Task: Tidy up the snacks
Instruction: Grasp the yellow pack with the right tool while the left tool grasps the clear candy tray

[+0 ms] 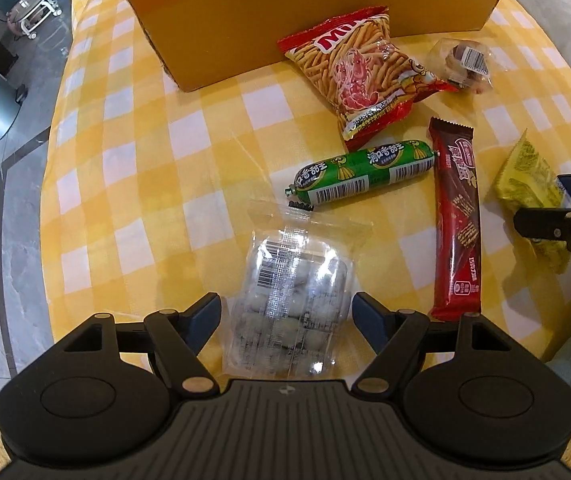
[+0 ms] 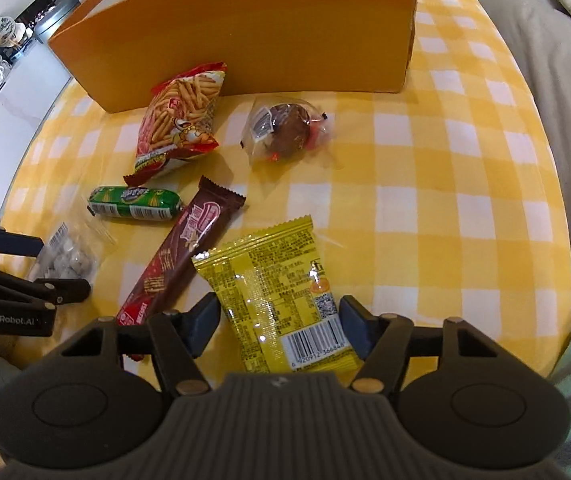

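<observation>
My left gripper (image 1: 286,312) is spread wide, its two fingers on either side of a clear packet of pale round candies (image 1: 291,300) at the bottom centre of the left wrist view; I cannot tell whether the pads touch the wrapper. My right gripper (image 2: 277,316) is likewise open, straddling a yellow snack packet (image 2: 275,296) that lies barcode-up at the bottom centre of the right wrist view, with the packet's lower edges close against both fingers. Everything rests on a yellow and white checked tablecloth (image 1: 145,168). Just above the clear packet in the left view lies a green sausage stick (image 1: 365,172), and to its right a long dark red wafer bar (image 1: 456,220) runs nearly vertically down the frame. Higher up, a red bag of fries-style sticks (image 1: 361,72) leans with its top corner against the wall of an orange cardboard box (image 1: 285,12) that fills the upper centre of the frame. Right of that bag sits a small clear bag holding a brown cake (image 1: 465,64), near the box but apart from it. In the right view the wafer bar's lower end passes under the yellow packet's left corner.
</observation>
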`<state>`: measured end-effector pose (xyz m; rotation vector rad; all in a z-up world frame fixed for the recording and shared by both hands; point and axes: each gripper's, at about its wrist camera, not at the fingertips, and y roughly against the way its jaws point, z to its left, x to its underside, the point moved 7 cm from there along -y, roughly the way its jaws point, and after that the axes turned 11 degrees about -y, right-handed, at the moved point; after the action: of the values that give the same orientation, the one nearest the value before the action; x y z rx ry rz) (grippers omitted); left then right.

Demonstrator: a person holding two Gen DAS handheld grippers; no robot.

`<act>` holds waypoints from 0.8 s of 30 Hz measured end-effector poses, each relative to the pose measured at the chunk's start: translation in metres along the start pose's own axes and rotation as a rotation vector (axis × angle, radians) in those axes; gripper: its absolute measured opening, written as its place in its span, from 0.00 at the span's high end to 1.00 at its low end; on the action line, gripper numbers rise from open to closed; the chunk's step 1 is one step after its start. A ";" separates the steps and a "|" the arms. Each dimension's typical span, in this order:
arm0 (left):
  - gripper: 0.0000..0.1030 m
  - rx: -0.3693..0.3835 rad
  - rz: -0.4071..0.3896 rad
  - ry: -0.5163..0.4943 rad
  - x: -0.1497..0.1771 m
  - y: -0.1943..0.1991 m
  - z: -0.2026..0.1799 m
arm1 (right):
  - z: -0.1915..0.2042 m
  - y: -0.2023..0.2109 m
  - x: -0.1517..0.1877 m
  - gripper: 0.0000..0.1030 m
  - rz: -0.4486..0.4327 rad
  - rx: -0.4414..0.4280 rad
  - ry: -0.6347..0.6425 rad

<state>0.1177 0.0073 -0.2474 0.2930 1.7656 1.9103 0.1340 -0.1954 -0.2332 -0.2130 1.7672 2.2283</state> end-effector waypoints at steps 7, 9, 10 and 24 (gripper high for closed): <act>0.16 0.001 -0.004 0.009 -0.001 0.001 -0.003 | 0.011 -0.006 0.006 0.31 0.001 0.031 0.073; 0.21 0.010 -0.003 0.016 0.000 0.002 -0.005 | 0.011 -0.006 0.007 0.31 0.001 0.035 0.083; 0.22 0.018 -0.004 0.019 0.000 0.003 -0.005 | 0.011 -0.006 0.007 0.32 0.000 0.040 0.090; 0.38 0.030 -0.048 0.080 0.001 0.018 -0.007 | 0.002 0.001 0.006 0.50 -0.018 0.041 0.041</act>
<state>0.1092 0.0015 -0.2305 0.1848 1.8376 1.8871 0.1278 -0.1924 -0.2335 -0.2660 1.8230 2.1883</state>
